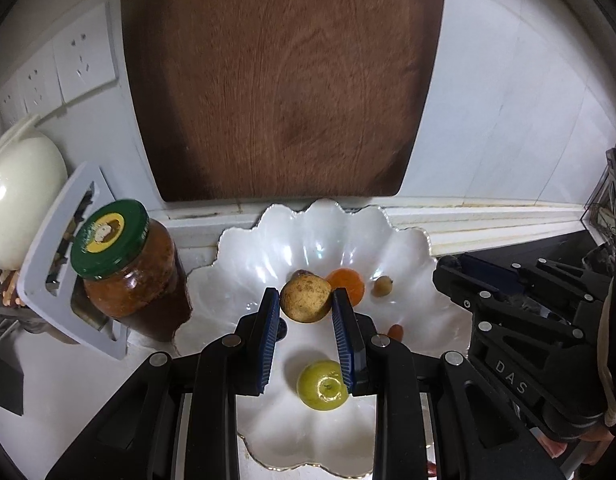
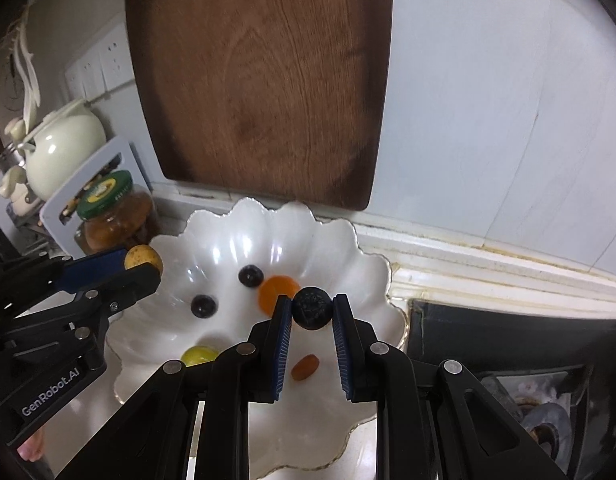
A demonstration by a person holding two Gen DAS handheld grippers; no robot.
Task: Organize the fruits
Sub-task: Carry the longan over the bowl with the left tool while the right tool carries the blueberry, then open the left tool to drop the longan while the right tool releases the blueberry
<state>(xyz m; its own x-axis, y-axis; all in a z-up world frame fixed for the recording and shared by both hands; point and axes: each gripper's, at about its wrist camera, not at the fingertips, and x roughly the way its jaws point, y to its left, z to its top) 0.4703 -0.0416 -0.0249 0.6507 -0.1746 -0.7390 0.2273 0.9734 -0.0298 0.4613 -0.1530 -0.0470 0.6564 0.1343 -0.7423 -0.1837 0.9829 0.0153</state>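
Left tongs [image 1: 306, 300]: clenched on a speckled brown fruit [image 1: 305, 298], pinched between the two blue pads and held above the bowl; from the right wrist view this gripper [image 2: 142, 262] comes in from the left side with the fruit [image 2: 143, 258] at its tip.
Right tongs [image 2: 312, 308]: clenched on a dark round berry [image 2: 313, 308], gripped between the blue pads over the right half of the bowl.
Bowl [image 2: 372, 280]: white, scalloped like a flower with a thin gold rim, sitting on a pale counter against the wall.
Fruit lying in the bowl: an orange fruit [image 2: 278, 292] near the middle, two dark berries [image 2: 251, 275] [image 2: 203, 306] to its left and apart from each other, a green-yellow fruit [image 1: 323, 386] nearer the front, a small orange-red oval fruit [image 2: 305, 367], and a small brownish round one [image 1: 383, 286] just right of the orange fruit.
Behind the bowl: a large dark wooden cutting board [image 1: 284, 80] leaning upright against the white wall.
Left of the bowl: a glass jar with a green lid [image 1: 132, 272], touching or nearly touching the bowl's rim; behind it a grey slotted stand [image 1: 60, 264] and a cream pot [image 2: 64, 152].
Wall at left: white power sockets [image 1: 84, 56].
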